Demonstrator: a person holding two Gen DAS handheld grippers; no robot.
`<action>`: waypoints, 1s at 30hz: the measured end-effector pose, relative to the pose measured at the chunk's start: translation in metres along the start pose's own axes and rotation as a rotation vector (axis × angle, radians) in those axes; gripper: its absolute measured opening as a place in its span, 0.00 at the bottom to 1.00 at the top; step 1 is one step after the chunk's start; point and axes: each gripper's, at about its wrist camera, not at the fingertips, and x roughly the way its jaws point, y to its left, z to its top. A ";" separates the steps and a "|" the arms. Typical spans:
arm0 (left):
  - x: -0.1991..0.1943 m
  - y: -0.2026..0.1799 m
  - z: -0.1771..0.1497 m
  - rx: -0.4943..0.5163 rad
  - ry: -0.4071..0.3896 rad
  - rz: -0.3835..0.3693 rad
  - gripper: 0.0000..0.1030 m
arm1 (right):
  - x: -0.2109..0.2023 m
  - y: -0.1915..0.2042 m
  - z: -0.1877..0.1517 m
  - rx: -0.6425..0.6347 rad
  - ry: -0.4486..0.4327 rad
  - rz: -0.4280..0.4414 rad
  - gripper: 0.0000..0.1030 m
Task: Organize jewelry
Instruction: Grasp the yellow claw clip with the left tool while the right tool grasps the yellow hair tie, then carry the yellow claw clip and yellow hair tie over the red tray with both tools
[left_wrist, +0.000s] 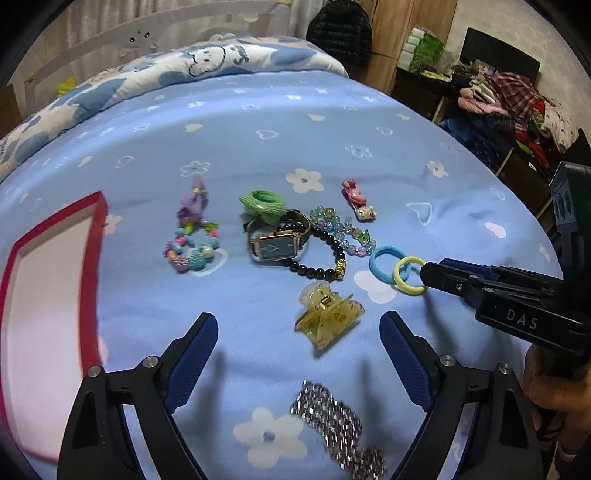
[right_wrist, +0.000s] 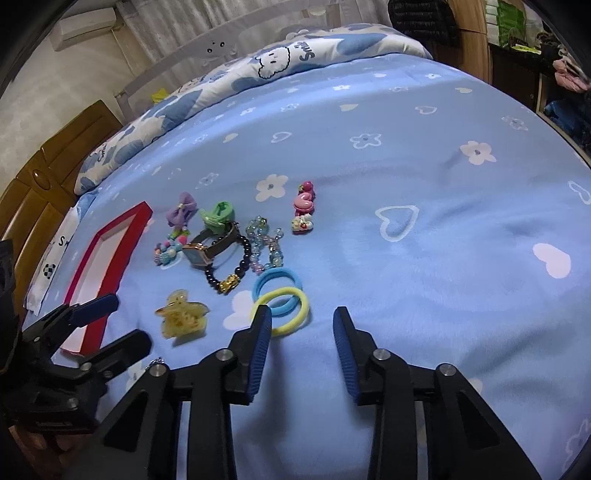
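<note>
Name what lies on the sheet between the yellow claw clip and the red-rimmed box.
Nothing: between the yellow claw clip and the red-rimmed box the left wrist view shows bare blue sheet; only one of the left gripper's fingers juts in lower down.

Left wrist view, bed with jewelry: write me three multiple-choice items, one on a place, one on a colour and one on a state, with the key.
1. Where does the red-rimmed box lie, relative to the watch?
A. To its right
B. To its left
C. On top of it

2. What are the two plain elastic rings?
A. Two black hair ties
B. One red, one green
C. A blue hair tie and a yellow hair tie

3. What state is the left gripper in?
A. Open, holding nothing
B. Shut on the watch
C. Shut on a hair tie

Key: 1 B, the box sits at the picture's left edge and the watch is mid-frame. 2 C, the blue and yellow rings overlap beside the right gripper's tip. 3 A, its fingers stand wide apart above the sheet and grip nothing.
</note>
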 end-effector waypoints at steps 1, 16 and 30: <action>0.004 0.001 0.002 0.004 0.007 0.001 0.82 | 0.003 0.000 0.001 0.002 0.006 0.001 0.33; 0.036 0.002 0.003 -0.025 0.039 -0.069 0.30 | 0.009 0.004 0.001 -0.006 0.006 0.005 0.03; -0.028 0.035 -0.020 -0.139 -0.046 -0.046 0.25 | -0.010 0.047 -0.003 -0.065 -0.026 0.081 0.03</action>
